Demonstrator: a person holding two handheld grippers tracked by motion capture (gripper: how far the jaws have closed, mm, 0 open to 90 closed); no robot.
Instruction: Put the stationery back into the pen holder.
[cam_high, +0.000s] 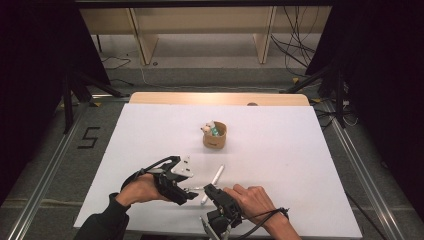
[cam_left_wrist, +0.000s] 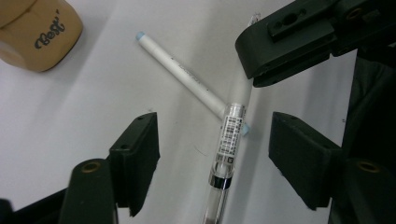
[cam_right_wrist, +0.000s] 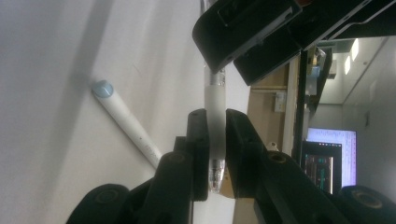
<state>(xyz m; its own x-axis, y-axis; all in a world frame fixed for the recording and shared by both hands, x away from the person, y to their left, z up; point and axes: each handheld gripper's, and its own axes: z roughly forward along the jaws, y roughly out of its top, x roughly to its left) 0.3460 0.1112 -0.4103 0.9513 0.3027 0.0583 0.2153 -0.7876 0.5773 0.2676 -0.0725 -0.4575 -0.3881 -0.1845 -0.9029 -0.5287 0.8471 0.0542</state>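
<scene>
Clear labelled pen (cam_left_wrist: 229, 135) crosses white pen (cam_left_wrist: 182, 77).

Pens: two, a clear-barrelled pen (cam_left_wrist: 229, 140) and a white pen (cam_left_wrist: 182, 74) (they cross in the left gripper view)
Cups: one, a tan cup (cam_high: 215, 136)
Grippers: two, left gripper (cam_high: 184, 192) and right gripper (cam_high: 210, 192)
Tables: one, white table (cam_high: 280, 165)

Both tools (cam_high: 192, 189) (cam_high: 206, 191) meet beside white pen (cam_high: 213, 183).

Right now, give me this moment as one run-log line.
right tongs: shut on clear pen | left tongs: open, astride its barrel, pads apart from it | white pen: lying on table | cup: upright
</scene>
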